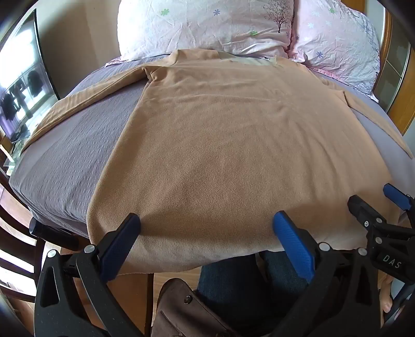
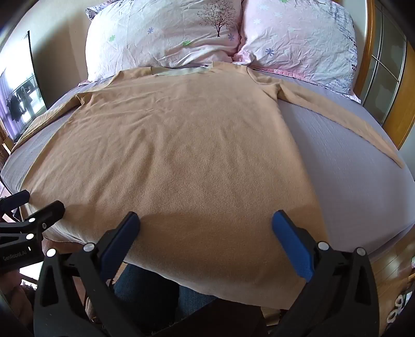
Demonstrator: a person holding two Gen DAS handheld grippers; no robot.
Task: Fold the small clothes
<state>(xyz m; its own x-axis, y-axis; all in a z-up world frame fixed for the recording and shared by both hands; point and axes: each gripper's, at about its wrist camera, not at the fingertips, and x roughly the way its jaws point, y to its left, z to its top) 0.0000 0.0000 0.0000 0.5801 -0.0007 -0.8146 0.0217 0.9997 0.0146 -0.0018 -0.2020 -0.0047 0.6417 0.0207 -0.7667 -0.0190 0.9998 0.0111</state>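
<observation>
Left wrist view: both the left gripper [image 1: 206, 224] and right gripper [image 2: 206, 224] spread wide above shirt [image 1: 220, 145] hem.

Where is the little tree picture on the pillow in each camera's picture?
Left wrist: the tree print is top right of centre, on the left pillow near its right edge.
Right wrist: the tree print is top centre, on the same pillow.
Shared landmark: the shirt's pale collar, just below the pillows.

Black plastic left gripper [image 1: 206, 221] and matching right gripper [image 2: 206, 220] carry ribbed blue pads [image 1: 293, 246], silver rivets, white "DAS" and "GenRobot.AI" lettering; blue denim legs [image 1: 233, 285] below.
</observation>
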